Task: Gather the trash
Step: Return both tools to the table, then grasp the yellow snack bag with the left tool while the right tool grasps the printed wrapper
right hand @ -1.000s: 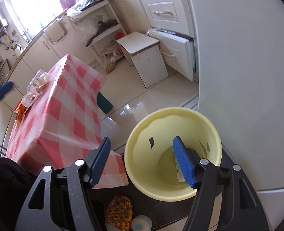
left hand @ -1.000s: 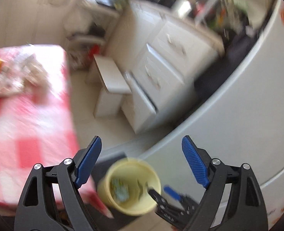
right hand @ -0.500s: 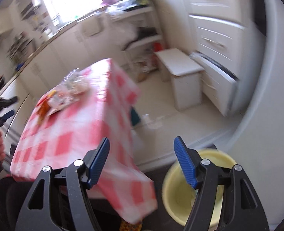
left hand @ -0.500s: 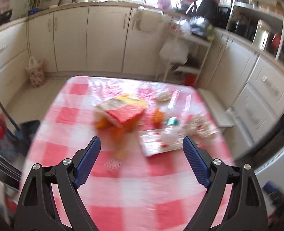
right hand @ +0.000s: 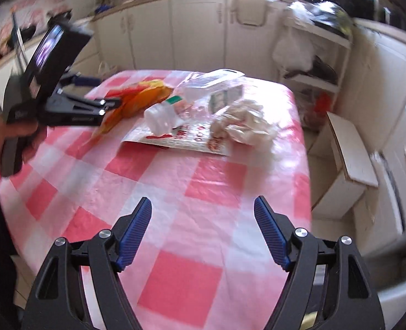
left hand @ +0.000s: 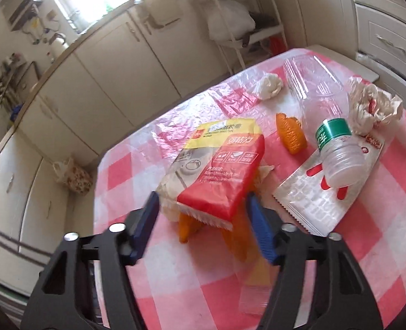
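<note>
Where checked plastic cloth [left hand: 175, 288] lies wrinkled, a glossy, pillow-shaped packet [left hand: 216, 170] rests.

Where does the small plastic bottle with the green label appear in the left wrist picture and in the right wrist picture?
Left wrist view: the plastic bottle lies at centre right, on a white and red flat packet.
Right wrist view: the same bottle lies above centre, a little to the left, on the far part of the table.
Shared landmark: the crumpled white paper beside the bottle.
</note>
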`<move>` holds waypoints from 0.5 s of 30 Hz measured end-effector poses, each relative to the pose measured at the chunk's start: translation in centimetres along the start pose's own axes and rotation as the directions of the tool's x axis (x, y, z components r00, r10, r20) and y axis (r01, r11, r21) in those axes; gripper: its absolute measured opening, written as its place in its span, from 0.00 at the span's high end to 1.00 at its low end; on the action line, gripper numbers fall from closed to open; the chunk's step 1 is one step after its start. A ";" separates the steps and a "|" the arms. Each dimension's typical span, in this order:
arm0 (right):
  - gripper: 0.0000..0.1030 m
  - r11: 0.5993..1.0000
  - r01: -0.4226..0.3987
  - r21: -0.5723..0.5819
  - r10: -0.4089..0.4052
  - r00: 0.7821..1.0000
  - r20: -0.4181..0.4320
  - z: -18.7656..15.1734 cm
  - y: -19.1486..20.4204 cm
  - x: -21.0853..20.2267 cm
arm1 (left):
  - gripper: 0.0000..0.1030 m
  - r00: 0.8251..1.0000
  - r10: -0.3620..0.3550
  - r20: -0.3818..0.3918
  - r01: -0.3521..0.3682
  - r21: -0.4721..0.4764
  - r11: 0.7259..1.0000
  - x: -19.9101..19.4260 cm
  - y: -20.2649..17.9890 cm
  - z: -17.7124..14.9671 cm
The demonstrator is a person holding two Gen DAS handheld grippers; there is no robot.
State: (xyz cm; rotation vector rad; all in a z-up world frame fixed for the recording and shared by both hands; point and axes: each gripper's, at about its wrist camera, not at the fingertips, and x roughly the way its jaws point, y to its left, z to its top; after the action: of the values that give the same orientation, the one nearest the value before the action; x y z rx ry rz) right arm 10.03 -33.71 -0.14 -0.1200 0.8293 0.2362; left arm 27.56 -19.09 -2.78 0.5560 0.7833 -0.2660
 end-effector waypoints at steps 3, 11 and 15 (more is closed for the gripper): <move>0.28 0.994 0.010 -0.110 -0.012 1.000 -0.017 1.1 1.9 1.6 | 0.87 0.998 -0.055 -0.010 0.055 -0.012 0.998 1.0 0.6 0.3; 0.27 0.953 0.031 -0.300 -0.038 0.999 -0.017 4.6 4.4 5.4 | 1.00 0.971 -0.224 0.085 0.236 -0.168 0.957 -1.3 4.4 -0.4; 0.36 0.977 -0.039 -0.210 0.028 0.998 -0.056 6.8 3.3 7.5 | 0.99 0.941 -0.303 0.149 0.332 -0.238 0.913 -3.9 6.3 -1.2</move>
State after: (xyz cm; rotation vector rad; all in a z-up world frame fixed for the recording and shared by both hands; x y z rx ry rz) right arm 18.92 -27.98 -1.18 -0.3126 0.8579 0.3536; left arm 26.87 -13.10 1.69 0.1607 0.7864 -0.4830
